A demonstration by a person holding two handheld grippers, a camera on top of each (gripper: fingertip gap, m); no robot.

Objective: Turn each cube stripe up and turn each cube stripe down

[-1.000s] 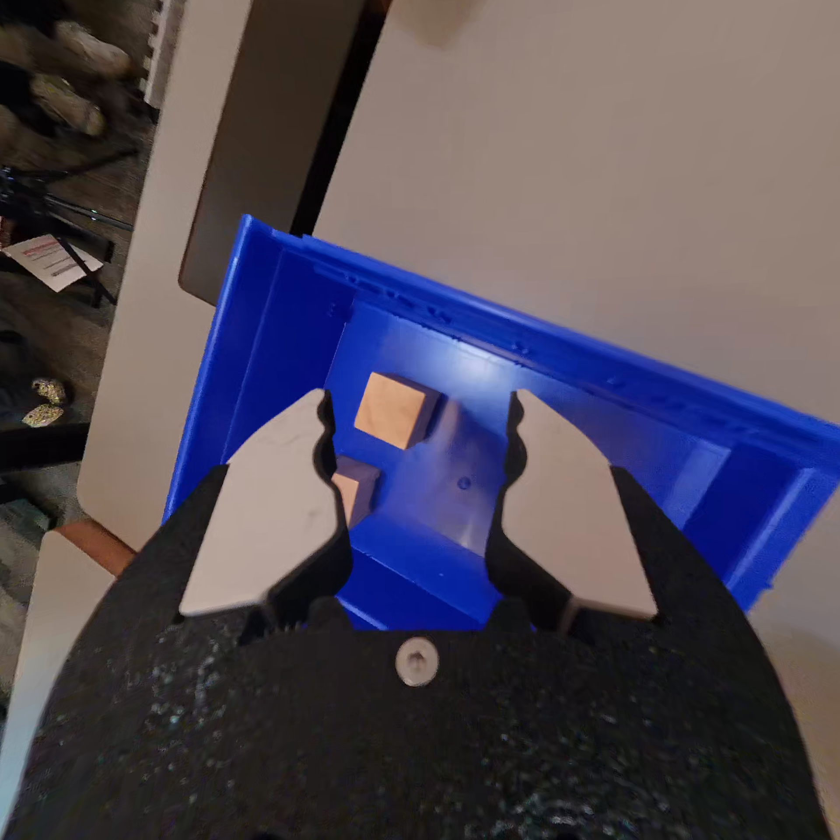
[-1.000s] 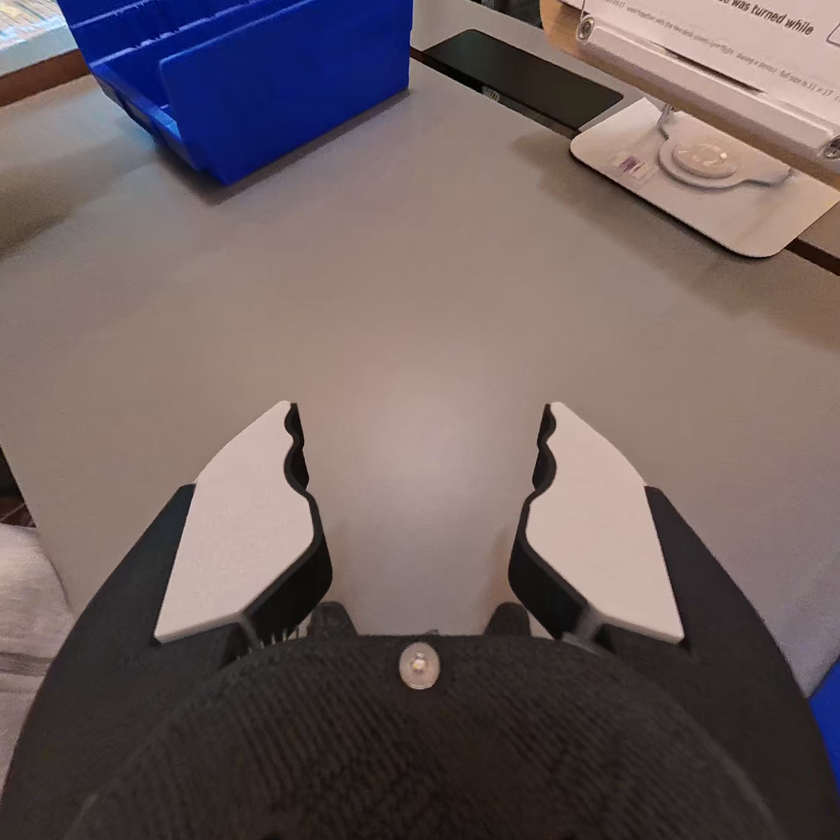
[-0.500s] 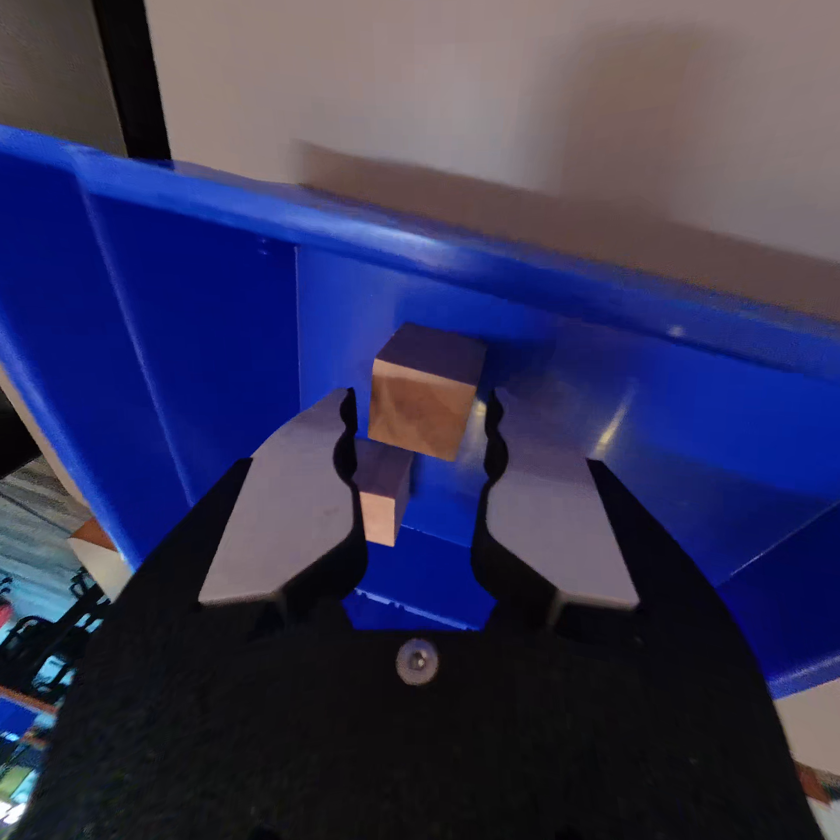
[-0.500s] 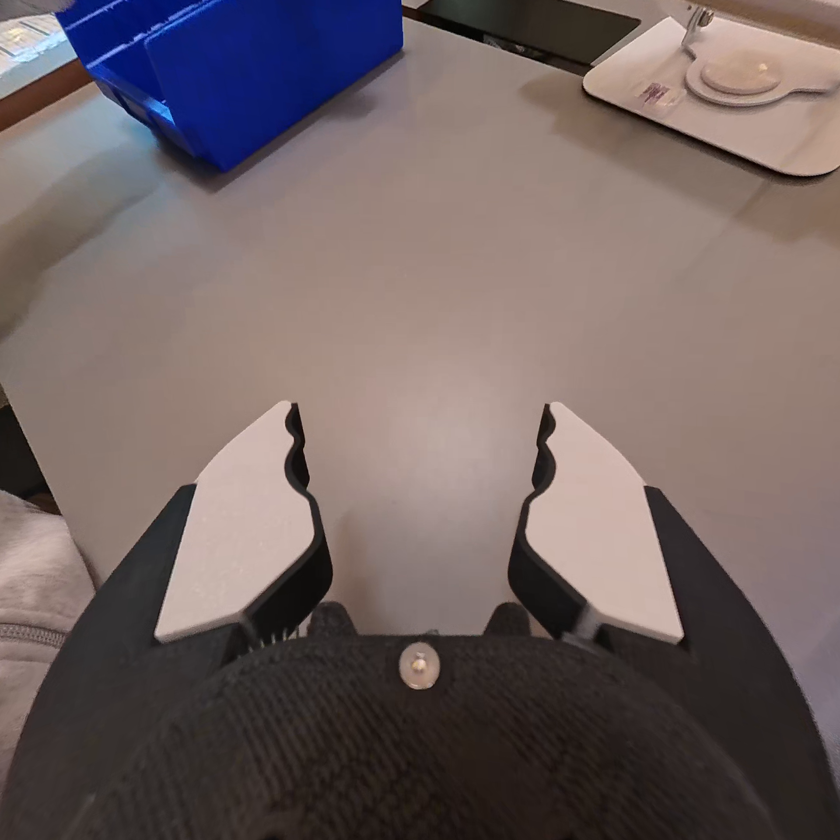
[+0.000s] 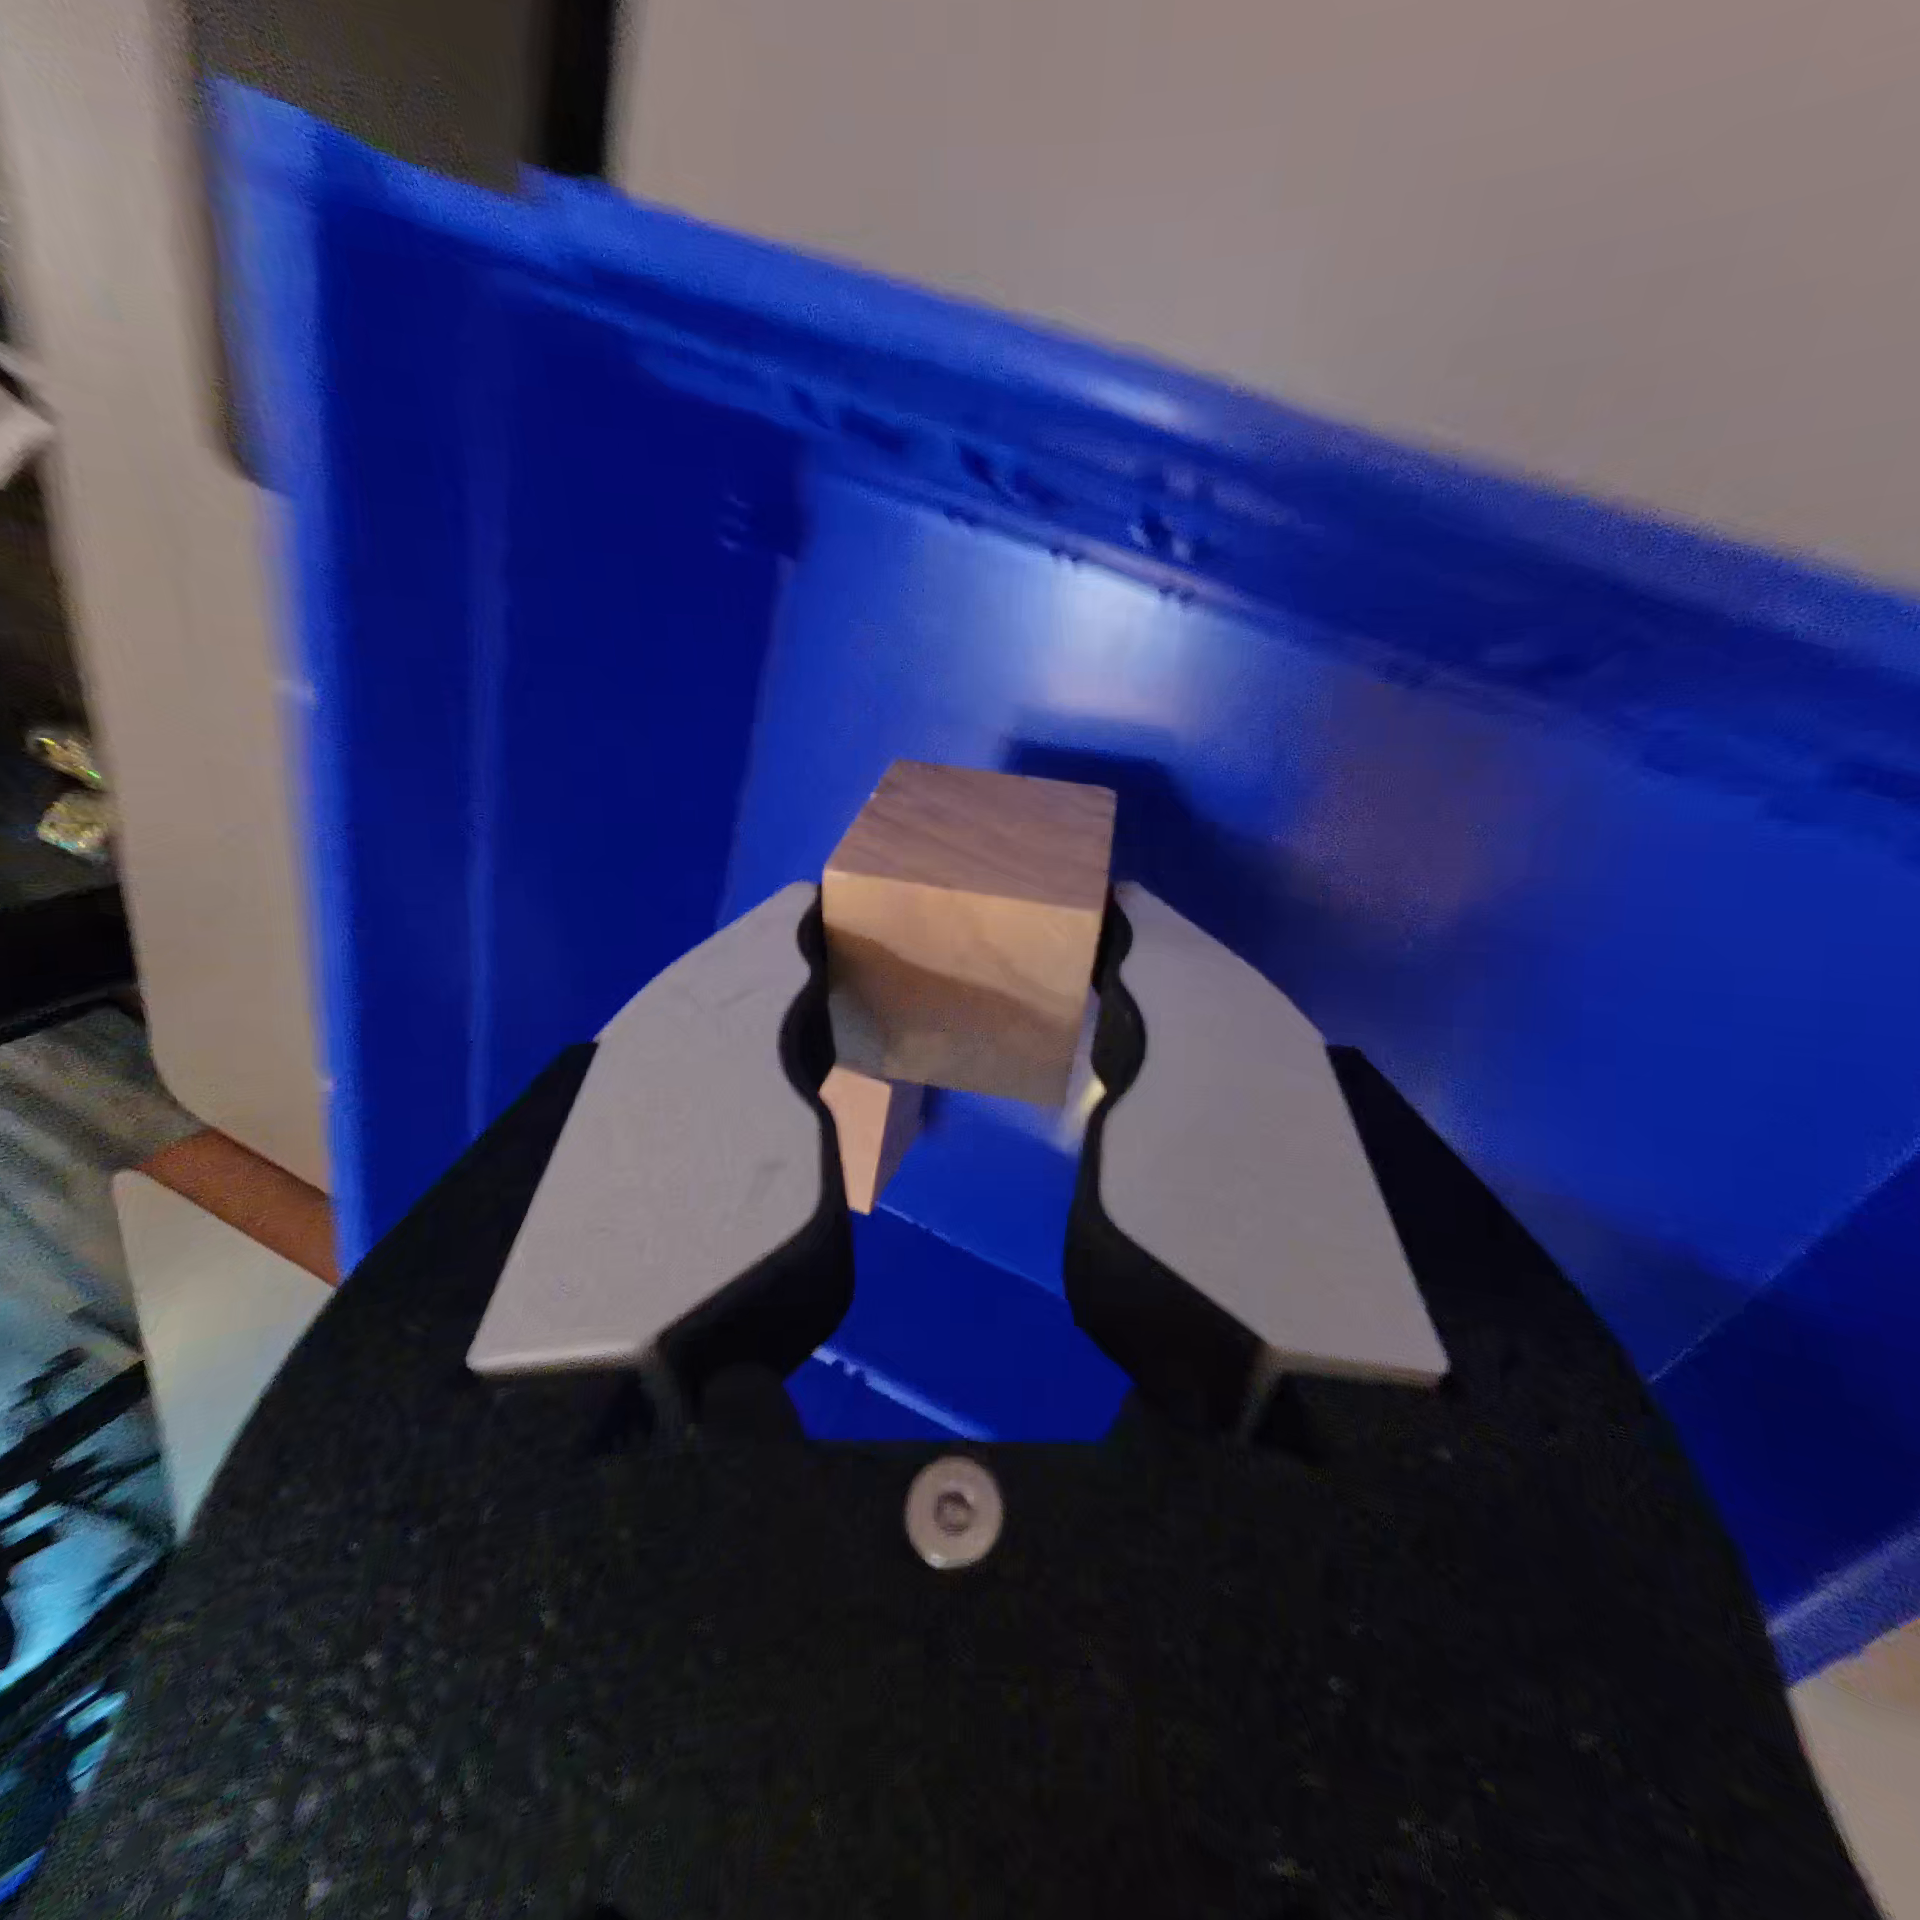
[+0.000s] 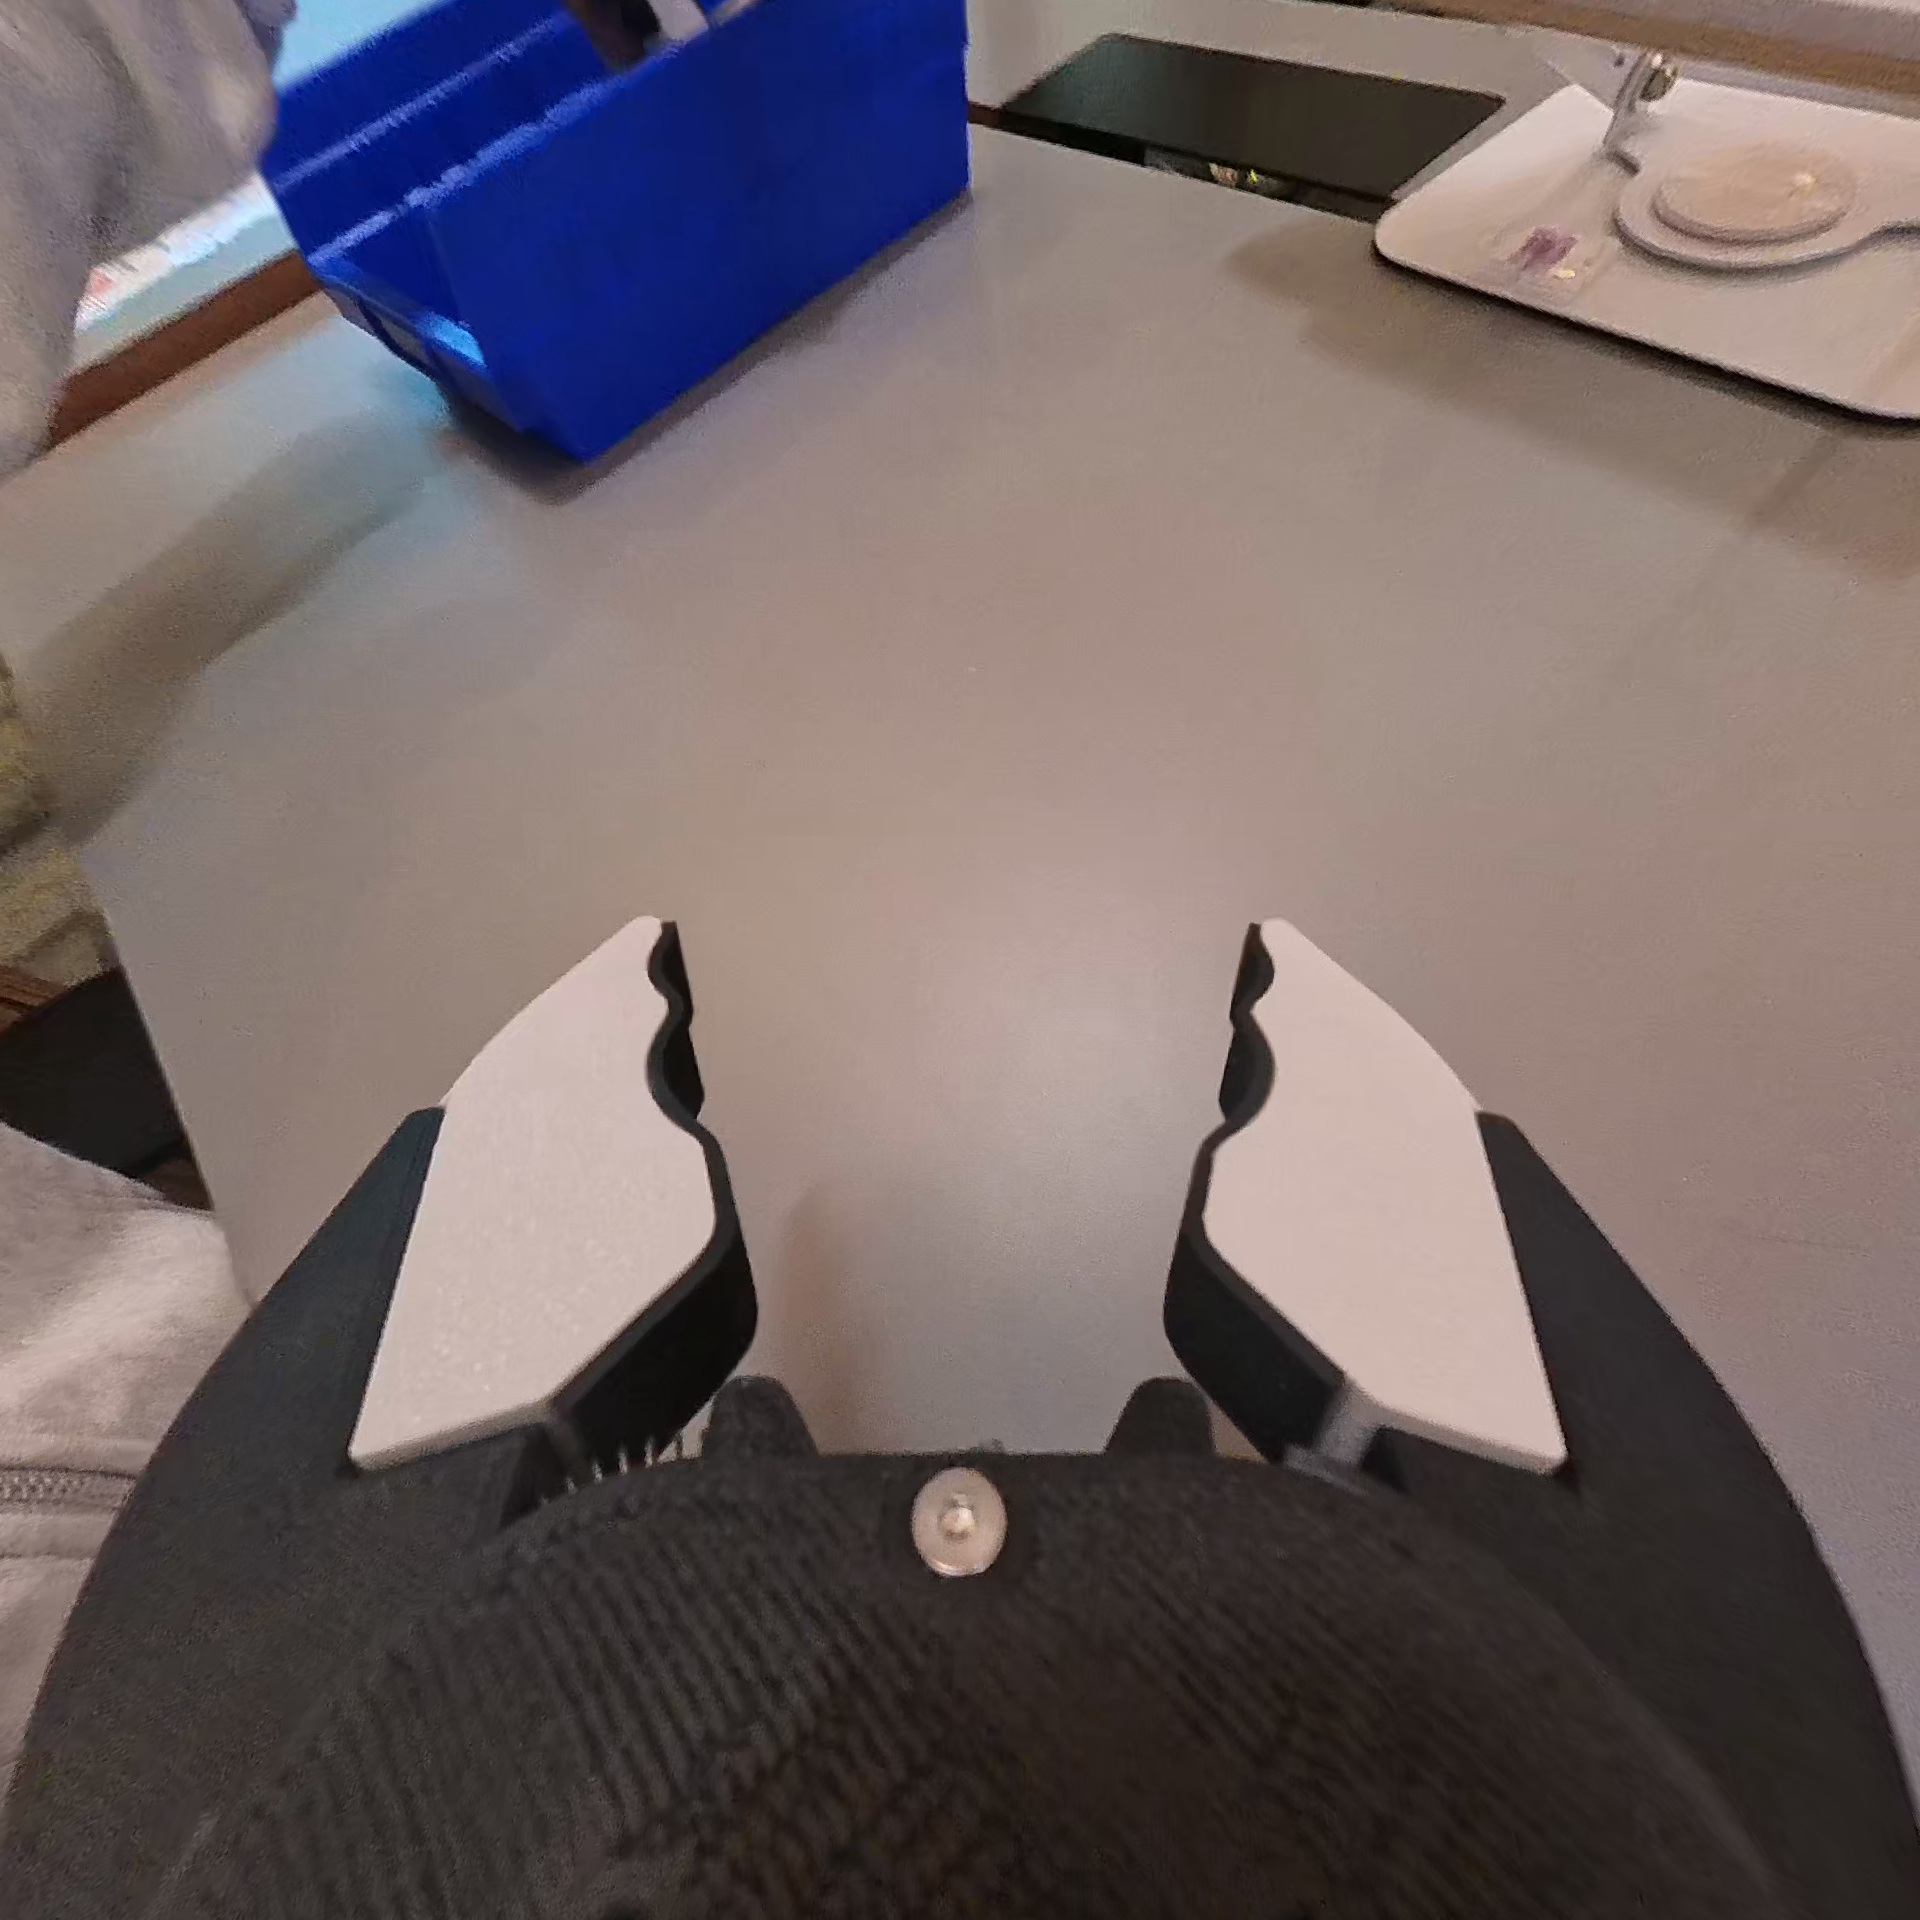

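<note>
No brand, label or legible writing in either view. In the left wrist view: left hand-held gripper [image 5: 961, 940] clenched on a wooden cube [image 5: 961, 935], fingertips pressing its two side faces, cube held inside a blue bin [image 5: 1351, 831] just in front of the far wall. No stripe on the cube faces on show. Second wooden cube [image 5: 878, 1138] lower down, partly hidden behind the left finger and beneath the held one; contact between the two impossible to judge. Motion blur over the bin rim.

In the right wrist view: right hand-held gripper [image 6: 961, 997] released, fingers wide apart, nothing between them, poised over the bare grey surface [image 6: 1039, 644]. Blue bin [image 6: 665, 218] well apart at upper left, white stand base [image 6: 1662, 239] at upper right, grey sleeve [image 6: 94, 1382] at the left edge.
</note>
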